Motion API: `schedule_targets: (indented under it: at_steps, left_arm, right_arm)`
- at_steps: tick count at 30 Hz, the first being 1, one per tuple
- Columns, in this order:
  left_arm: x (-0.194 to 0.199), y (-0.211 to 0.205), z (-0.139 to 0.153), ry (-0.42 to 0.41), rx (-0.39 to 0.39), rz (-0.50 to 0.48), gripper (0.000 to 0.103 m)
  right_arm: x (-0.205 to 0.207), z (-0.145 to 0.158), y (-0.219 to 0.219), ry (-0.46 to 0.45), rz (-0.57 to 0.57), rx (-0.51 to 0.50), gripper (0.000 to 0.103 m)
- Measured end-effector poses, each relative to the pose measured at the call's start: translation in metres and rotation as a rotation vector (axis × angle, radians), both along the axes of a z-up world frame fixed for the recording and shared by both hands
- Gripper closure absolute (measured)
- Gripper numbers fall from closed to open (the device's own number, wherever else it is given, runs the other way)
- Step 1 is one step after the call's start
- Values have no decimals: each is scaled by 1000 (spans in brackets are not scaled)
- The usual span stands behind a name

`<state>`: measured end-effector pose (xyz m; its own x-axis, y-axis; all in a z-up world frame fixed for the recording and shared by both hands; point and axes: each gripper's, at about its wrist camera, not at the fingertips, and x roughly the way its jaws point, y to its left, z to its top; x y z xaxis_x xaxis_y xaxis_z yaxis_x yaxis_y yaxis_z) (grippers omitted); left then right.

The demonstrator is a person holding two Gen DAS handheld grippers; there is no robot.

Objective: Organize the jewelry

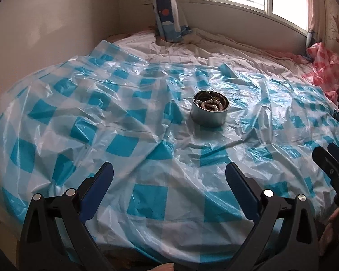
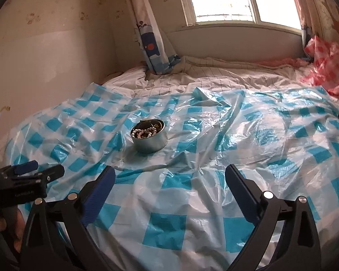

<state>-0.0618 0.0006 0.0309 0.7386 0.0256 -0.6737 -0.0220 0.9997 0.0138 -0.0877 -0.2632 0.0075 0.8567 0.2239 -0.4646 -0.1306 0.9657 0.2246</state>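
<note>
Left gripper [image 1: 169, 176]: jaws spread wide with nothing between them, held above the near part of the sheet.
Right gripper [image 2: 169, 178]: jaws likewise spread wide and empty; only crinkled plastic shows in the gap.
Neighbouring grippers: each shows at the edge of the other's view, the right one off beyond the left's right jaw, the left one off beyond the right's left jaw. They sit side by side and apart.
Plastic sheet [image 1: 147, 201]: blue-and-white checked film, running from under both sets of jaws to well ahead, loose and wrinkled over the bedding.
Tin [image 1: 210, 111]: small round metal tin, upright on the sheet, well ahead of both grippers; slightly right of the left gripper's centre line, and ahead to the left of the right gripper's left jaw.
Jewelry [image 2: 146, 132]: a heap of pale beads and darker pieces inside the tin; separate items are too small to tell apart.
Beyond the tin: bare bedsheet [image 2: 226, 79], curtain [image 2: 150, 45], window, and pink checked plastic [image 2: 323, 65] off to the far right.
Risk, tipping: the tin looks light and stands on soft, slippery ground, so a nudge to its wall could topple it and spill the beads.
Risk, snagging: a fingertip dragging the film could pull the sheet and the tin along.
Risk, tangling: lifting one strand may haul others out with it.
</note>
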Motion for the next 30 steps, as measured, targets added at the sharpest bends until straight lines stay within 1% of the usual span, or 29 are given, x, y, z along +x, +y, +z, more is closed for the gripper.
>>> schedule_targets:
  at_steps: [4,9,16,23,30]
  left_arm:
    - [-9,-1,0,-8,-31,-12,8]
    - [-6,-12,-4,2,16,-25,8]
    - [-4,-9,-6,16,-1,-25,8]
    - [-3,-9,-7,18,11,-26,8]
    - [-3,-10,-9,20,17,-25,8]
  right_arm:
    - [-9,1,-2,6,-18,-8,9]
    - [-7,-3,-4,38,-8,-4,8]
    - [-2,-6,-3,68,-2,-2,8]
    - [-1,-7,3,76,7,-34,8]
    - [-1,-7,4,76,6,-35,8]
